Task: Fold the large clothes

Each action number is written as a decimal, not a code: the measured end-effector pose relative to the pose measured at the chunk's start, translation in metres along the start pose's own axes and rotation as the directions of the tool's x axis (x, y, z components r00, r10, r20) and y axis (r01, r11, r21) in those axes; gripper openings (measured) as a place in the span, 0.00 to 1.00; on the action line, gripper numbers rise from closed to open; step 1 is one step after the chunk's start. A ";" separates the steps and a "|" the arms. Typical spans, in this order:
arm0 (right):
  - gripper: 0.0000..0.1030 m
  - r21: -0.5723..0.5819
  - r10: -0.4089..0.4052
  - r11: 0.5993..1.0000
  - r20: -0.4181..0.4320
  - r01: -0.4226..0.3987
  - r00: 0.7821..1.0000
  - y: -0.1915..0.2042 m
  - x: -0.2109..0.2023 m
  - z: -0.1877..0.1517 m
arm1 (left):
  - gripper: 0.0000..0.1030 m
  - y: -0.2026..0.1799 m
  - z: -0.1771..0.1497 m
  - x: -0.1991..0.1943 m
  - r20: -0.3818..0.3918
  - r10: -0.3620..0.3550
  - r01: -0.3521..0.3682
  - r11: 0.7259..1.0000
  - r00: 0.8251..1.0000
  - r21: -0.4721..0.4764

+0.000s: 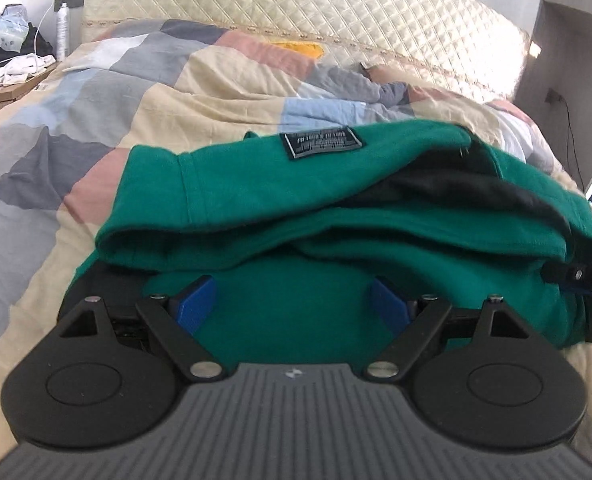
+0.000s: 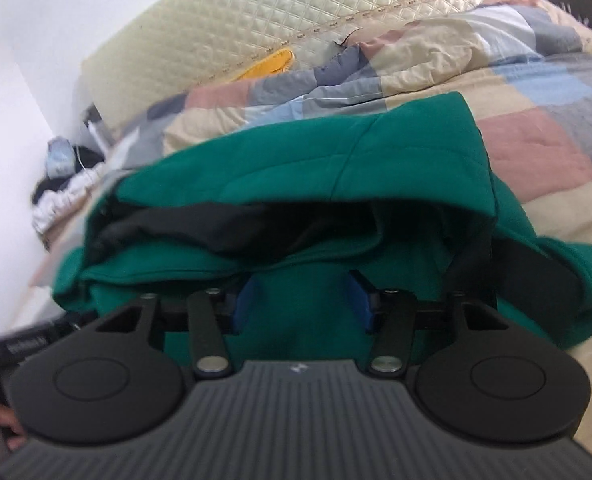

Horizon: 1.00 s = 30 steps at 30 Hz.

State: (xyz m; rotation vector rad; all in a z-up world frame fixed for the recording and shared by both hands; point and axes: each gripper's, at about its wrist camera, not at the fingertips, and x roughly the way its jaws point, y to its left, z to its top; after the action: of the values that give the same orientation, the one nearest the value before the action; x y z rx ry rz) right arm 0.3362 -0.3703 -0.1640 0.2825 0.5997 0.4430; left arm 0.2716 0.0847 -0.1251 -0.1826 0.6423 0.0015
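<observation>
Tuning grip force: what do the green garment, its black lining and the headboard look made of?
Green garment: soft matte knit, likely cotton fleece; thick rounded folds, stitched seams.
Black lining: thinner, smoother dark fabric, maybe synthetic; hard to tell.
Headboard: cream quilted padding with a slight sheen, possibly faux leather or satin; diamond stitching catches light.

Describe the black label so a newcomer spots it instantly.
Start at the patchwork quilt covering the bed, then find the folded green garment lying on it. The black label is sewn near its far edge: the only small rectangular patch with pale lettering.
</observation>
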 end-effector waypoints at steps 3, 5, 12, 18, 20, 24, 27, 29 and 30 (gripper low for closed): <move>0.51 -0.025 -0.012 1.000 0.007 0.012 1.000 0.001 0.010 0.009 | 0.85 0.001 0.014 0.015 -0.015 -0.004 0.004 1.000 1.000 -0.006; 0.51 -0.050 -0.030 0.998 0.012 0.030 0.999 0.001 0.018 0.019 | 0.86 0.003 0.026 0.026 -0.028 -0.014 0.013 1.000 1.000 -0.018; 0.51 0.026 -0.028 0.999 0.000 0.028 1.000 -0.024 0.059 0.056 | 0.87 0.006 0.061 0.060 -0.050 -0.016 0.017 1.000 0.999 0.005; 0.51 0.035 -0.034 0.999 -0.002 0.034 0.999 -0.036 0.095 0.096 | 0.86 0.012 0.093 0.093 -0.035 0.023 -0.023 1.000 0.999 -0.008; 0.51 0.063 -0.026 0.998 0.026 0.025 0.999 -0.041 0.104 0.108 | 0.86 0.014 0.105 0.107 -0.030 0.046 -0.046 0.999 0.998 -0.005; 0.51 0.151 -0.002 0.989 0.029 -0.002 1.000 -0.052 0.116 0.119 | 0.85 0.027 0.120 0.122 -0.016 0.065 -0.066 0.995 0.998 -0.073; 0.51 0.170 0.015 0.985 0.016 -0.018 1.000 -0.054 0.115 0.116 | 0.85 0.035 0.123 0.122 -0.025 0.072 -0.074 0.992 0.997 -0.099; 0.52 0.172 0.028 0.985 0.017 -0.031 0.999 -0.053 0.109 0.111 | 0.85 0.037 0.120 0.113 -0.006 0.073 -0.073 0.991 0.997 -0.109; 0.52 0.179 0.045 0.983 0.015 -0.047 0.999 -0.052 0.105 0.107 | 0.85 0.039 0.118 0.106 -0.003 0.070 -0.070 0.991 0.998 -0.117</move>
State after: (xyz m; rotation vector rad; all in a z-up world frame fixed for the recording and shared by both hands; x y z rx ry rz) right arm 0.4940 -0.3791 -0.1500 0.4718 0.6241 0.4323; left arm 0.4247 0.1377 -0.1024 -0.2732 0.6476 0.1067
